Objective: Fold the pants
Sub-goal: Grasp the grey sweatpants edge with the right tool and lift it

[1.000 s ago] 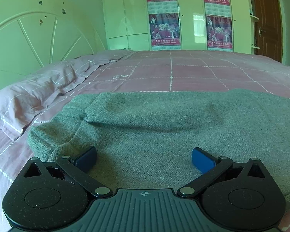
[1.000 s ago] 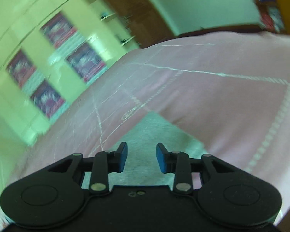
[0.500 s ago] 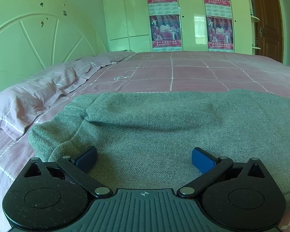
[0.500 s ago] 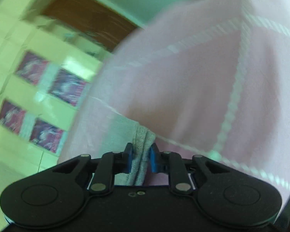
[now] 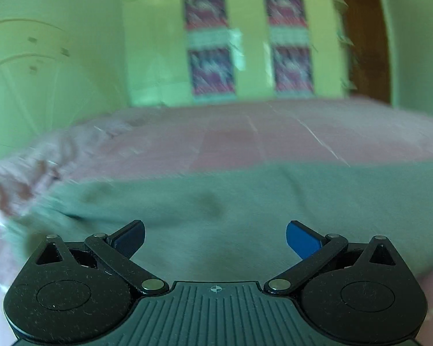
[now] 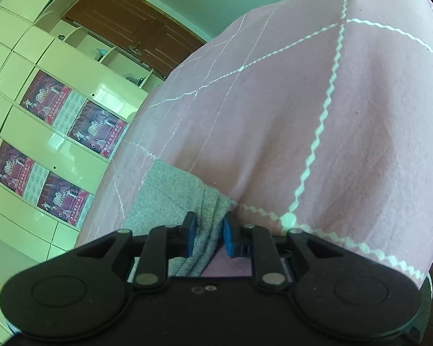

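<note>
The grey pants lie spread flat on the pink bed cover. My left gripper hovers just above them, wide open and empty; this view is blurred by motion. In the right wrist view my right gripper is shut on a bunched edge of the grey pants, with the fabric pinched between the blue pads. The view is tilted, and the pink checked bed cover fills its right side.
A pink pillow lies at the left by the pale headboard. A cream wardrobe with posters stands beyond the bed, with a brown door to its right. The wardrobe also shows in the right wrist view.
My right gripper closed on the pants' edge and its view steadied. My left gripper, still open, has started moving fast, so its view is now blurred.
</note>
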`<state>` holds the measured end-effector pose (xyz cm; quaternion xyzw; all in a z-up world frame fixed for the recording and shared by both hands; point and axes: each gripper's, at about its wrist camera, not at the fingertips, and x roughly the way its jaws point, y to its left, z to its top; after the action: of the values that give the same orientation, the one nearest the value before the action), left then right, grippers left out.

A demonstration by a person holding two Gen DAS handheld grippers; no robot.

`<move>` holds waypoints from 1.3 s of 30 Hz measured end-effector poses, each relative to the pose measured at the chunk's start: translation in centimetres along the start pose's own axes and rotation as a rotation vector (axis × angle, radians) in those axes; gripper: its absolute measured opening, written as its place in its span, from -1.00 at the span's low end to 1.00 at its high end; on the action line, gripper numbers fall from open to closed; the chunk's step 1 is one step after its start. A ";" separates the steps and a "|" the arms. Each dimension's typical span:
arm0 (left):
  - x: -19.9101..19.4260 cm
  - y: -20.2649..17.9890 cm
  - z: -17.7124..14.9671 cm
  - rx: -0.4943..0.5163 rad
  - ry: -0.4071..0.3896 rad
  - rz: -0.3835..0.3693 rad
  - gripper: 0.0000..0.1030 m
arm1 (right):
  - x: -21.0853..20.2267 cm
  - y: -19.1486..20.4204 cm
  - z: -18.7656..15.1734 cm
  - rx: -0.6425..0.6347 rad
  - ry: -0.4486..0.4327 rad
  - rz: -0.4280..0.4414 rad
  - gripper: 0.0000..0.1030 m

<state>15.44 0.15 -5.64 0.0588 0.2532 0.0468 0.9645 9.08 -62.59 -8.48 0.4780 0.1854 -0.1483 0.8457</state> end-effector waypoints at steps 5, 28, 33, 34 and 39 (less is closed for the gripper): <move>0.7 -1.4 -0.8 -0.048 0.059 0.048 1.00 | -0.4 -0.2 0.1 0.000 0.000 0.000 -0.80; -2.1 -20.8 4.5 -0.102 0.116 -0.252 1.00 | -1.0 -1.2 0.0 0.036 -0.005 0.030 -0.80; -3.0 -25.1 5.4 -0.061 0.126 -0.301 1.00 | -1.0 -1.7 0.1 0.046 -0.005 0.041 -0.80; -2.7 -26.2 5.1 -0.042 0.156 -0.317 1.00 | -1.0 -1.7 0.1 0.046 -0.005 0.042 -0.80; -3.5 -27.7 4.6 -0.035 0.168 -0.283 1.00 | -1.3 -2.0 0.1 0.048 0.000 0.047 -0.80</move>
<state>16.33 -28.12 -3.76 0.0015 0.3378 -0.0801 0.9378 7.06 -63.59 -9.36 0.5023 0.1706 -0.1326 0.8372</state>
